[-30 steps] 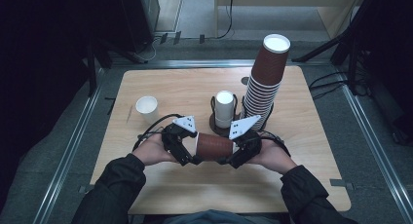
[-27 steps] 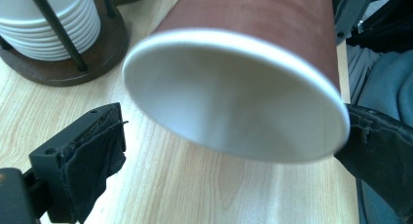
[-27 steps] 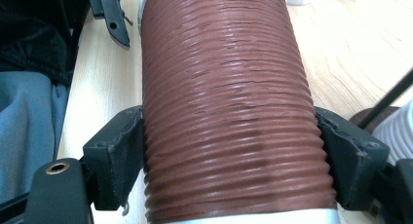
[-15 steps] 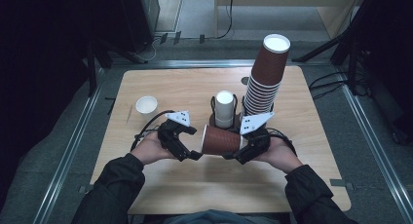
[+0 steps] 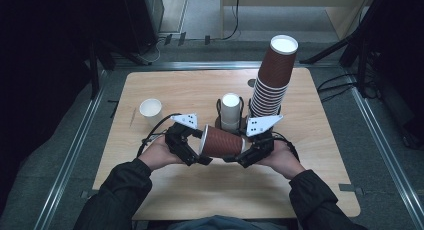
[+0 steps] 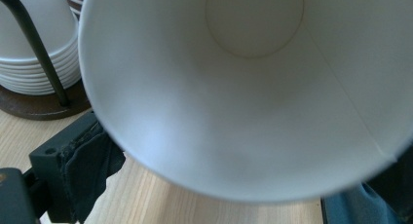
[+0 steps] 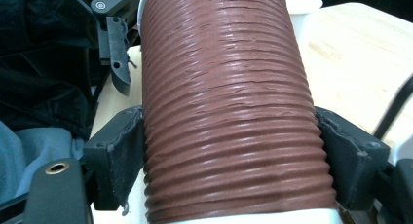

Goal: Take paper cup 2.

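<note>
Brown ribbed paper cup (image 5: 222,142) held on its side above the worktop (image 5: 165,187), between both hands. Right gripper (image 5: 239,156) clamped on its base end, jaws pressing both flanks. Left gripper (image 5: 200,149) at the open rim; grip state cannot be determined.

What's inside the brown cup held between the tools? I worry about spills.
Empty: the left tool's camera looks into the brown cup and shows bare white walls and bottom.
</note>
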A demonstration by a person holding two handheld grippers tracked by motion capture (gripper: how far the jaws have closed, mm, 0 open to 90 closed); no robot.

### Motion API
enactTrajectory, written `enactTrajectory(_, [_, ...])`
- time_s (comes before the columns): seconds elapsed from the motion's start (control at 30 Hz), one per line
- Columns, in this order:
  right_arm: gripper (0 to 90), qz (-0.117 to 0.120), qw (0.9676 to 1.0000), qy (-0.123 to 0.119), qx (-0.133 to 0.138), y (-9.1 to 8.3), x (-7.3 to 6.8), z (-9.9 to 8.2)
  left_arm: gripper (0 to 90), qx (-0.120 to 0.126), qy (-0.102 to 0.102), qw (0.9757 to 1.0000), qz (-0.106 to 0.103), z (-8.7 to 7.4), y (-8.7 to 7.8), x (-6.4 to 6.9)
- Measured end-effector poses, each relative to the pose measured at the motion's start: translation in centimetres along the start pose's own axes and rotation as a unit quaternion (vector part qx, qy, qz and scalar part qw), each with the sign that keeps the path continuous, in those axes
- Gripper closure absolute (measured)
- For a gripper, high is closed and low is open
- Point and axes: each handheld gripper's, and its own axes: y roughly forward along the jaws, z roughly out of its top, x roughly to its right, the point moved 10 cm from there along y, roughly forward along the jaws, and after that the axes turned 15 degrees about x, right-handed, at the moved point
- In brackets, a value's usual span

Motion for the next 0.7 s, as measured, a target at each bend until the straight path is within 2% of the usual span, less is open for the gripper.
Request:
enactTrajectory(0.13, [19.3,0.007,1.0000,-0.001,-0.001,0.3,-0.2,-0.1,0.0,0.008,-0.005,0.9999,-0.004,0.2,0.0,0.0])
enactTrajectory(0.27, [19.3,0.018,0.9998,-0.001,-0.001,0.6,-0.5,-0.2,0.0,0.022,-0.014,0.9995,-0.016,0.6,0.1,0.4])
enactTrajectory(0.5, [19.2,0.028,0.9996,-0.003,-0.004,1.0,-1.1,-0.2,0.0,0.017,-0.008,0.9996,-0.020,0.5,0.3,0.5])
enactTrajectory(0.57, [19.3,0.026,0.9997,-0.002,-0.002,1.0,-1.0,-0.2,4.6,0.019,-0.012,0.9996,-0.020,0.5,0.2,0.5])
enactTrajectory(0.7, [19.7,0.027,0.9996,-0.003,0.000,0.9,-0.9,-0.1,6.8,0.019,-0.011,0.9995,-0.022,0.6,0.1,0.5])
